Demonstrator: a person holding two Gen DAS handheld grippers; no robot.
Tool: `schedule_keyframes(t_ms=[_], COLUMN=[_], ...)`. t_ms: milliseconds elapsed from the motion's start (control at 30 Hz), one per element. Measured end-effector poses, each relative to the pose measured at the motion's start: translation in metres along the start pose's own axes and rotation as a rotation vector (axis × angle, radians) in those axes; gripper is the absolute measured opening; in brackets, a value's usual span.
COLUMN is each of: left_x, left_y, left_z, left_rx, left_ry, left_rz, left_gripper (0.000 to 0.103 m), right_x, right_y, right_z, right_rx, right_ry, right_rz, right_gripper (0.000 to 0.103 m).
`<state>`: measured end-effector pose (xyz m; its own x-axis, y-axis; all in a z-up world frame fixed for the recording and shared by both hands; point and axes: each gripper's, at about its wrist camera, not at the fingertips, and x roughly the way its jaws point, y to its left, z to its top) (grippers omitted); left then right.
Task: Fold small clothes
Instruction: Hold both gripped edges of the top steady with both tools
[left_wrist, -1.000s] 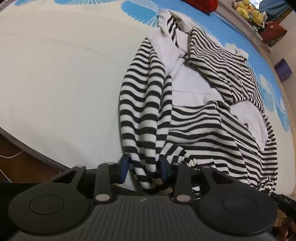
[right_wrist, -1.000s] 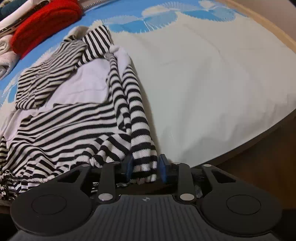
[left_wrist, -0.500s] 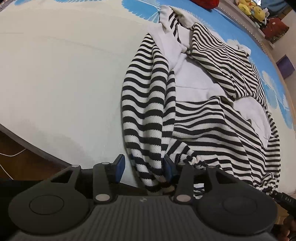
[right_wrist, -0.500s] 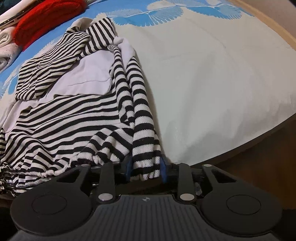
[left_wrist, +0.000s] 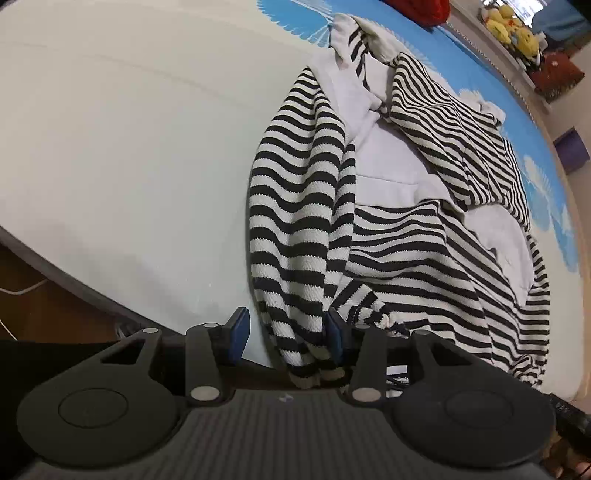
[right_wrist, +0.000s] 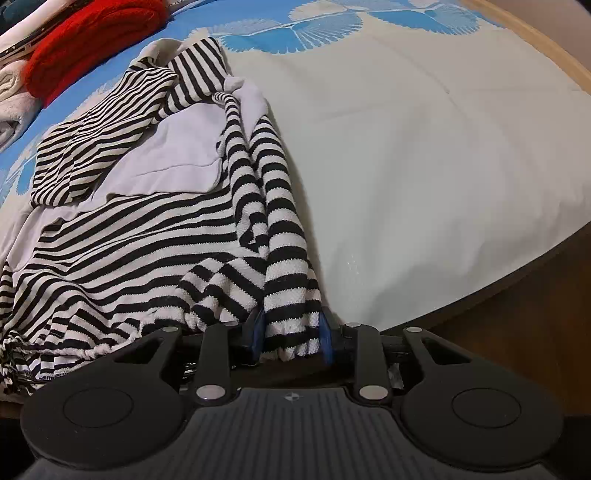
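A black-and-white striped top (left_wrist: 424, 258) with white panels lies spread on the bed. One striped sleeve (left_wrist: 295, 221) runs down to the near edge of the mattress. My left gripper (left_wrist: 286, 332) is open around its lower end; the cloth touches the right-hand pad and a gap shows at the left-hand pad. In the right wrist view a striped sleeve (right_wrist: 284, 229) ends in a cuff that fills the space between my right gripper's (right_wrist: 291, 332) blue pads. Those jaws are easing open slightly, with both pads still against the cuff.
The pale sheet (right_wrist: 424, 147) stretches beside the sleeve up to a blue leaf-print border. A red garment (right_wrist: 92, 40) and folded white cloths (right_wrist: 11, 99) lie at the far side. Plush toys (left_wrist: 513, 29) sit beyond the bed. Wooden floor (right_wrist: 517, 314) shows below the mattress edge.
My left gripper, shut on the sleeve a second ago, has widened and let it go. The right gripper has kept hold of the cuff in the same spot.
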<state>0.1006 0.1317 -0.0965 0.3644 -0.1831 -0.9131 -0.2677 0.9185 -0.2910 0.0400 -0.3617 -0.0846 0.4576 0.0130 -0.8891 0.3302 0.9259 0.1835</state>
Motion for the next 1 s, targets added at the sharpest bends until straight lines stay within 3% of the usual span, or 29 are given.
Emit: schedule_keyframes(t_ms=[167, 300, 400, 800, 867, 1000], left_x=[0.0, -0.012, -0.02, 0.006, 0.006, 0.005], left_y=[0.001, 0.01, 0.009, -0.001, -0.005, -0.009], left_z=[0.0, 0.004, 0.006, 0.0, -0.003, -0.005], left_rx=[-0.01, -0.097, -0.1, 0.004, 0.03, 0.063], left_ry=[0.0, -0.052, -0.094, -0.008, -0.01, -0.016], left_rz=[0.014, -0.054, -0.059, 0.016, 0.016, -0.014], left_gripper=[0.057, 0.057, 0.057, 0.056, 0.051, 0.021], right_x=[-0.002, -0.007, -0.009, 0.001, 0.001, 0.0], right_y=[-0.001, 0.0, -0.002, 0.001, 0.001, 0.002], right_z=[0.001, 0.001, 0.003, 0.002, 0.002, 0.001], right_rx=[0.011, 0.012, 0.033, 0.016, 0.008, -0.002], right_ry=[-0.014, -0.037, -0.049, -0.012, -0.014, -0.02], right_rz=[0.014, 0.025, 0.03, 0.009, 0.008, 0.013], right_gripper=[0.026, 0.021, 0.022, 0.028, 0.028, 0.021])
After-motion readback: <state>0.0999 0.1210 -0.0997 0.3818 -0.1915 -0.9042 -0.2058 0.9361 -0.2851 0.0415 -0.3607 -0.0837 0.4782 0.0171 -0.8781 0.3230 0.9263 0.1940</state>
